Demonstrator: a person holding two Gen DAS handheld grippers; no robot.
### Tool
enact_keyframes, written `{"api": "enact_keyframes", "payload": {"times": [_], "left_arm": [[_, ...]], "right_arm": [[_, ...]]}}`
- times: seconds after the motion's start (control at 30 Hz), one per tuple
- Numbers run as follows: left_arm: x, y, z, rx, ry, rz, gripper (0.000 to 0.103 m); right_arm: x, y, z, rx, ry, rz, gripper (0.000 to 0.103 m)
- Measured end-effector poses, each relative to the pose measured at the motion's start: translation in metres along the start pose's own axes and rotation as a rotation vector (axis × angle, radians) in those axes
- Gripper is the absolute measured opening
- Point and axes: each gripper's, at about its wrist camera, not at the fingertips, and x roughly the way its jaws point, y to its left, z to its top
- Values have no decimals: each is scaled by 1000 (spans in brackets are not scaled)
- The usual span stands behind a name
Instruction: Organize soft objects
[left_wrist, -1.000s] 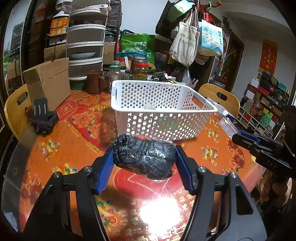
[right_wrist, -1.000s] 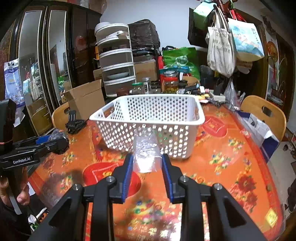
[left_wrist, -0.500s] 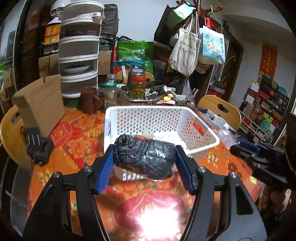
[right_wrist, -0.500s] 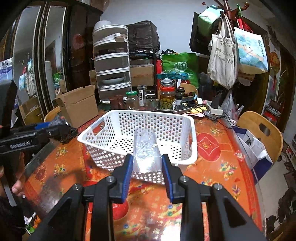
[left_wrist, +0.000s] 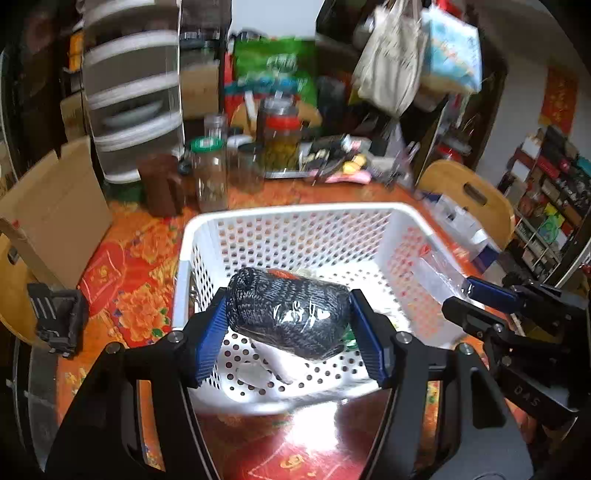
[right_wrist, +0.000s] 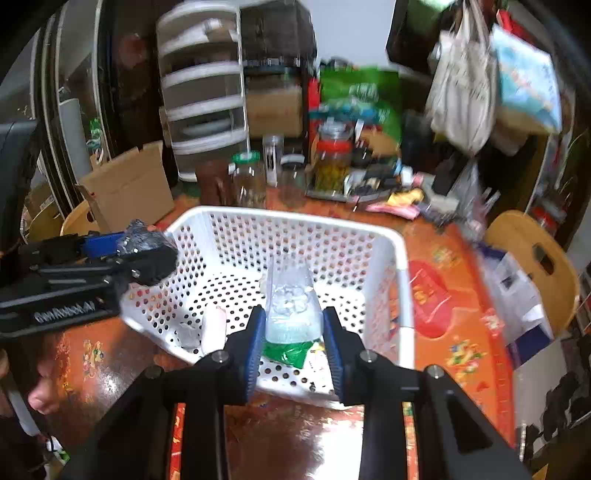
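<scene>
One black knitted bundle (left_wrist: 288, 312), lumpy and wrapped in shiny clear film, sits squeezed between the blue pads of the left claw (left_wrist: 288, 325). It hangs over the near part of one white plastic basket (left_wrist: 295, 216) full of round holes. One clear plastic bag (right_wrist: 291, 310) with pale crumpled stuff inside is pinched tight in the right claw (right_wrist: 293, 332), also above the basket.

From the right claw's camera, I can see three small things on the basket floor: a pink-white roll (right_wrist: 214, 325), a little clear packet (right_wrist: 186, 334) and a green wrapper (right_wrist: 288, 352). From the left claw's camera, most of these are hidden under the bundle.

The basket stands on a shiny orange flowered tabletop (right_wrist: 458, 295). Behind it are glass jars (left_wrist: 210, 173), one brown cardboard box (right_wrist: 129, 184) and a tall stack of striped bins (right_wrist: 203, 92), all blurry. Two wooden chairs (right_wrist: 535, 258) stand at the sides.
</scene>
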Motion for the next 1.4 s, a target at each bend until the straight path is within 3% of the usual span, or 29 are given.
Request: {"api": "enact_keyframes", "payload": {"times": [0.2,0.33,0.83,1.0,1.33,1.4], "left_arm": [[66,14,0,-43,140,29,61],[90,21,-7,-51,181,33,61],[102,10,-11,-15,176,51,64],[99,2,-13,13,156,47,74],[78,1,-13,13,107,30,94],[68,0,-15,30,83,38,97]], "right_arm": [[54,-7,3,11,112,-20,30],[76,-5,3,11,158,-18,30],[96,-6,5,1,140,20,33],[87,-13,7,15,115,22,63],[62,-27,-1,38,64,25,77],[53,-26,-3,34,49,27,87]]}}
